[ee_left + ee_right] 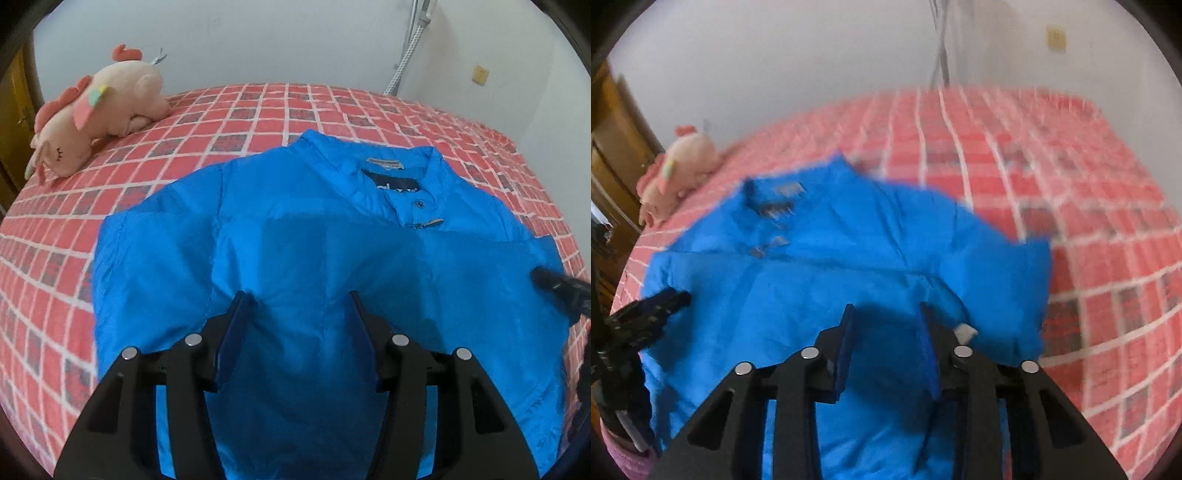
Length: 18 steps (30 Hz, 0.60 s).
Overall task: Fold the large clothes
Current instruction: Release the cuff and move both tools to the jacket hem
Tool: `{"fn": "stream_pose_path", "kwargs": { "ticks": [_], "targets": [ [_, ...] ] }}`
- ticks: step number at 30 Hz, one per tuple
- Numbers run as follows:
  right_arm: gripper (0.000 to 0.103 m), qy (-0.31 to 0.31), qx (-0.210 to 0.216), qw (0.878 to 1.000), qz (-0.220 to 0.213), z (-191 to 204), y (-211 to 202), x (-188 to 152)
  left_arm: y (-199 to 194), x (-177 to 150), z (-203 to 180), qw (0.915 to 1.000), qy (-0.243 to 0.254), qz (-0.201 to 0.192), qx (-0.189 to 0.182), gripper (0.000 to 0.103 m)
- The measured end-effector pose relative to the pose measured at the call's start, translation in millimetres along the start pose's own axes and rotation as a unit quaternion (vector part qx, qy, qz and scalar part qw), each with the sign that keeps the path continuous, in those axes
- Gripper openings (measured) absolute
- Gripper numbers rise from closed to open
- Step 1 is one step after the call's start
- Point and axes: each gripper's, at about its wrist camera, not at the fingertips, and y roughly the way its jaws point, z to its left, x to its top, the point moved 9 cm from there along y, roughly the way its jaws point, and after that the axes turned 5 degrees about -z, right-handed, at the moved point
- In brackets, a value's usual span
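Observation:
A bright blue jacket (295, 229) lies flat on the bed, collar and dark label toward the wall, with a layer folded across its front below the snap. My left gripper (298, 301) hovers over the jacket's lower middle, jaws wide apart and nothing between the pads. The right gripper's black tip (561, 286) pokes in at the right edge. In the blurred right wrist view, my right gripper (886, 312) stands open just over the blue jacket (849, 251), a narrow gap between its pads. The left gripper (652, 308) shows at the left.
The bed carries a red-and-white checked sheet (258, 107). A pink plush toy (99, 110) lies at the far left corner near a wooden door (613, 155). White walls stand behind. A small white tag (966, 331) sticks out beside my right finger.

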Motion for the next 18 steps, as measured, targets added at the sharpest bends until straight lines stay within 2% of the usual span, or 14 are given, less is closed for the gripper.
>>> {"fn": "stream_pose_path", "kwargs": {
  "ticks": [4,8,12,16,18],
  "targets": [
    [0.028,0.011,0.014,1.000,-0.011,-2,-4,1,-1,1,2,0.9999,-0.009,-0.009,-0.005,0.053],
    [0.032,-0.030,0.021,0.998,-0.045,16,-40,-1,-30,-2,1,0.9996,-0.020,-0.017,-0.014,0.053],
    [0.032,-0.043,0.058,0.997,-0.028,32,-62,-22,-52,-18,-7,0.9996,0.007,-0.015,-0.021,0.054],
    [0.030,-0.052,0.040,0.998,-0.010,27,-55,-39,-43,-41,-2,0.9997,0.017,0.010,-0.017,0.054],
    [0.029,-0.037,0.046,0.998,0.001,22,-43,-44,-31,-46,1,0.9996,0.014,0.018,-0.018,0.054]
  ]
}}
